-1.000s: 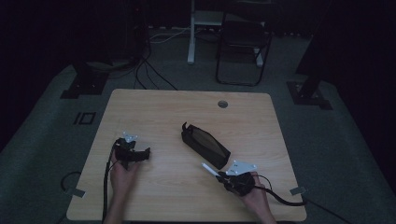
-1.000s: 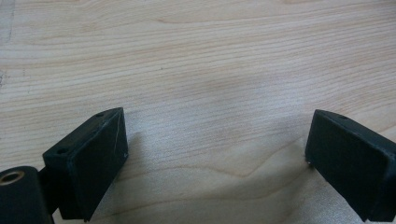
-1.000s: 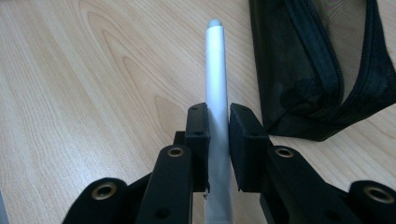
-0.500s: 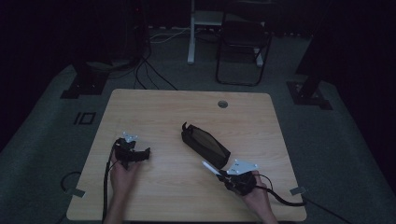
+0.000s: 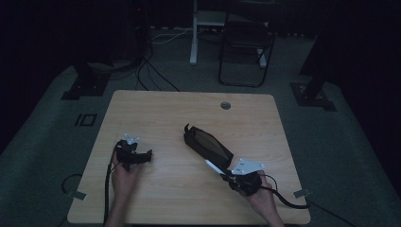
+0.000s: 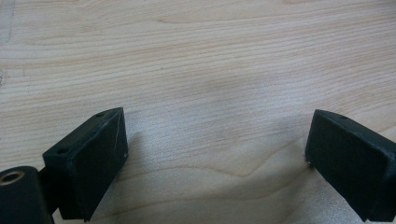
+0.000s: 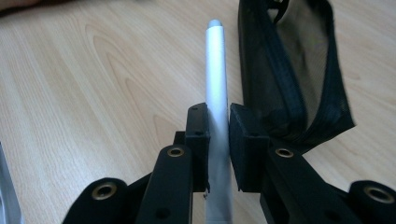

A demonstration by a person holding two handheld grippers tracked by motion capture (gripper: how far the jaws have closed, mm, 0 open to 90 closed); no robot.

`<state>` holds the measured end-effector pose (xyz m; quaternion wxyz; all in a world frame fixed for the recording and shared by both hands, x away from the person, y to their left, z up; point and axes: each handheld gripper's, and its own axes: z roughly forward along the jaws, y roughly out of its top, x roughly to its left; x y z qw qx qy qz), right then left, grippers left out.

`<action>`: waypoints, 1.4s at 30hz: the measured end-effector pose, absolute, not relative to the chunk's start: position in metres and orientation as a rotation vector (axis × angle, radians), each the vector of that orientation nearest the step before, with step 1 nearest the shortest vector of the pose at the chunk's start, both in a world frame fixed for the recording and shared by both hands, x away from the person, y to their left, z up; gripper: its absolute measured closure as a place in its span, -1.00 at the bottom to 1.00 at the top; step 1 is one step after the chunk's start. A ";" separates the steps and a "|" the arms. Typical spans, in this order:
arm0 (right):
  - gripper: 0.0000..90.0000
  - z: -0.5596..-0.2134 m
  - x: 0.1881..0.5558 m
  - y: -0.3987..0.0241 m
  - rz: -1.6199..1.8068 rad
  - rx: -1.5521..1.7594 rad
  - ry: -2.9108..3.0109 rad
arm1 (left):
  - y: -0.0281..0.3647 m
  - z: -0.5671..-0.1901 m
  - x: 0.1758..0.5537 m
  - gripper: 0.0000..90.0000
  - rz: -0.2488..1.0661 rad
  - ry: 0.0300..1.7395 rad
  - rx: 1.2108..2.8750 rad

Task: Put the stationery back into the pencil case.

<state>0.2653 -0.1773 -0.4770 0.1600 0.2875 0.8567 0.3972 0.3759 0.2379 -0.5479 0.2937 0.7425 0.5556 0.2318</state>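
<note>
Light wooden table (image 5: pixel 161 113), round cable hole (image 5: pixel 225 105) near far edge, black mesh pouch (image 5: pixel 208 144) lying mid-table

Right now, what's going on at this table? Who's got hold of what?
A person works at a wooden table with a gripper in each hand. The right gripper is clamped on a slim silver pen, holding it beside the open end of a black mesh pencil pouch that lies mid-table. The pen is not in the pouch yet. The left gripper is open and empty over bare wood, off to the left, away from the pouch.
</note>
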 end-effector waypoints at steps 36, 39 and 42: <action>0.75 -0.443 0.274 -0.189 1.152 0.819 2.382 | 0.238 -0.548 0.376 -0.86 0.617 1.479 1.977; 0.75 -0.441 0.275 -0.189 1.152 0.817 2.380 | 0.238 -0.548 0.376 -0.86 0.617 1.480 1.977; 0.75 -0.440 0.276 -0.190 1.156 0.819 2.375 | 0.238 -0.548 0.376 -0.86 0.617 1.479 1.977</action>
